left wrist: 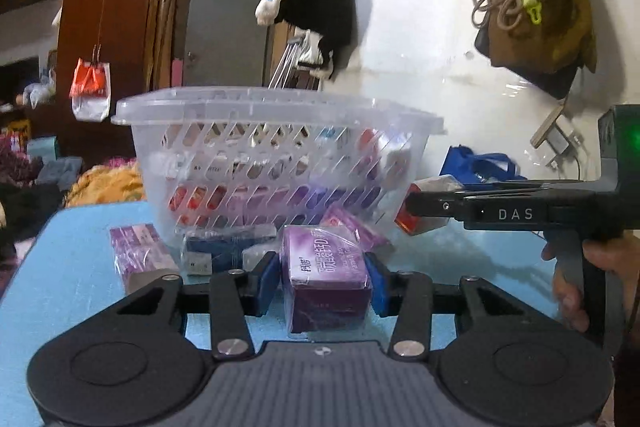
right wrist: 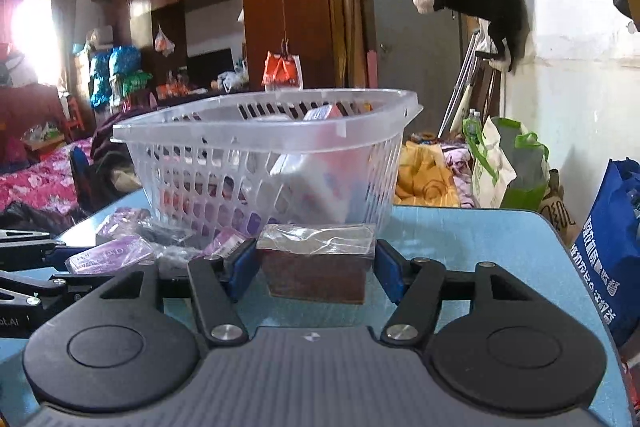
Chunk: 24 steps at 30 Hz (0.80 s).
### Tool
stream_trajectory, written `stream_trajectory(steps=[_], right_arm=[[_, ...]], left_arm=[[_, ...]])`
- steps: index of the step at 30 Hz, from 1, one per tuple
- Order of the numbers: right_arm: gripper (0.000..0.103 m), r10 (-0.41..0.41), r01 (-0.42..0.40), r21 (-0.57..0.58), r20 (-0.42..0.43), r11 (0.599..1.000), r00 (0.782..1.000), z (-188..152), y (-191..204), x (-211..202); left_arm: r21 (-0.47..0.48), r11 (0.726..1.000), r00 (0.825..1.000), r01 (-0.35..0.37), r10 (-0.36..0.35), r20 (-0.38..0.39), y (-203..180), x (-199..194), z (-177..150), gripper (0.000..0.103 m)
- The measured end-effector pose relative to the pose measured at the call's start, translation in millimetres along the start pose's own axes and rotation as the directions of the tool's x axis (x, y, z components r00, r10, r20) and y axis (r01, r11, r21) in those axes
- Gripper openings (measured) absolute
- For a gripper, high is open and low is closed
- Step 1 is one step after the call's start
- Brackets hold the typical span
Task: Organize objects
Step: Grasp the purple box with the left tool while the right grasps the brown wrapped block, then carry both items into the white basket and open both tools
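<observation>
Pinching purple box [left wrist: 326, 279] in left claw [left wrist: 322, 281], red-brown box [right wrist: 318, 267] in right claw [right wrist: 316, 267]; basket [left wrist: 276, 107] part-filled, several packs [left wrist: 138, 251] remaining on counter [left wrist: 72, 279].

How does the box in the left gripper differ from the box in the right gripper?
The purple box in the left gripper is bright violet with white lettering; the dark red box in the right gripper is brownish red, with no print visible. The purple box is narrower; the red one spans a wider jaw gap. Both are film-wrapped, in front of the clear basket.
</observation>
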State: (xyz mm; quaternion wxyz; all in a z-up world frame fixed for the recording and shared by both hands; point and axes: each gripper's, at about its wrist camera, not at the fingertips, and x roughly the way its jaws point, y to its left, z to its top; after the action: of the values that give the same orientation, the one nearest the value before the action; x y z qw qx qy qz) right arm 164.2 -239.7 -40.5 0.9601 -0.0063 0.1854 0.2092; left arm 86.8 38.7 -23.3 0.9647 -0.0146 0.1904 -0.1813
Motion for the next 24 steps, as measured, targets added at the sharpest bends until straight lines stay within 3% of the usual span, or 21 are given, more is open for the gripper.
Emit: stream_trajectory(steps=[5, 24], right_arm=[[0.065, -0.019, 0.02, -0.032, 0.032, 0.999, 0.999, 0, 8, -4], [0.065, 0.022, -0.02, -0.038, 0.074, 0.999, 0.997, -3, 11, -10]], left_arm=[[0.031, 1.0, 0.999, -0.002, 0.0, 0.05, -4, -7, -3, 0.049], [0.02, 1.0, 0.996, -0.005, 0.004, 0.084, -1, -14, -6, 0.049]])
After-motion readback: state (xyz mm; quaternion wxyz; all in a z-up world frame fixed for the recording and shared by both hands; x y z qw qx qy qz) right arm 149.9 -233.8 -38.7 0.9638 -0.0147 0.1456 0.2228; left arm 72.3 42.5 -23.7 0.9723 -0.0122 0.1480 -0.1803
